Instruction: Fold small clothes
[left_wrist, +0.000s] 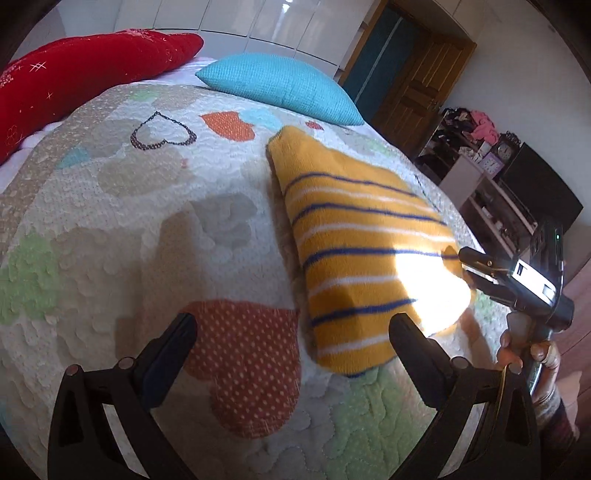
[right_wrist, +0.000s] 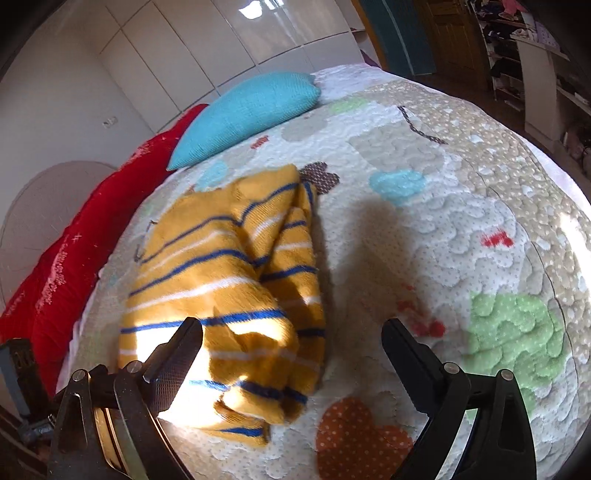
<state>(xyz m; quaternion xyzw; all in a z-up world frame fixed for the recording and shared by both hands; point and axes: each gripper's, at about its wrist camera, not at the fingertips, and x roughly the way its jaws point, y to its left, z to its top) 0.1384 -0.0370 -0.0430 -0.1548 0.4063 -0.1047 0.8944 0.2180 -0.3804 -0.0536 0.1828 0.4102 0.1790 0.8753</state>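
Observation:
A small mustard-yellow sweater (left_wrist: 354, 243) with blue and white stripes lies folded over on the quilted bedspread (left_wrist: 129, 221). My left gripper (left_wrist: 295, 332) is open and empty, just in front of the sweater's near edge. In the right wrist view the sweater (right_wrist: 229, 266) lies bunched with a sleeve folded across it. My right gripper (right_wrist: 291, 339) is open and empty over the sweater's near end. The right gripper also shows in the left wrist view (left_wrist: 469, 264), at the sweater's right edge, held by a hand.
A turquoise cushion (left_wrist: 280, 85) and a red pillow (left_wrist: 81, 74) lie at the head of the bed. White wardrobe doors (right_wrist: 184, 48) stand behind. Shelves with clutter and a clock (left_wrist: 498, 155) stand to the right, beside a wooden door (left_wrist: 417, 85).

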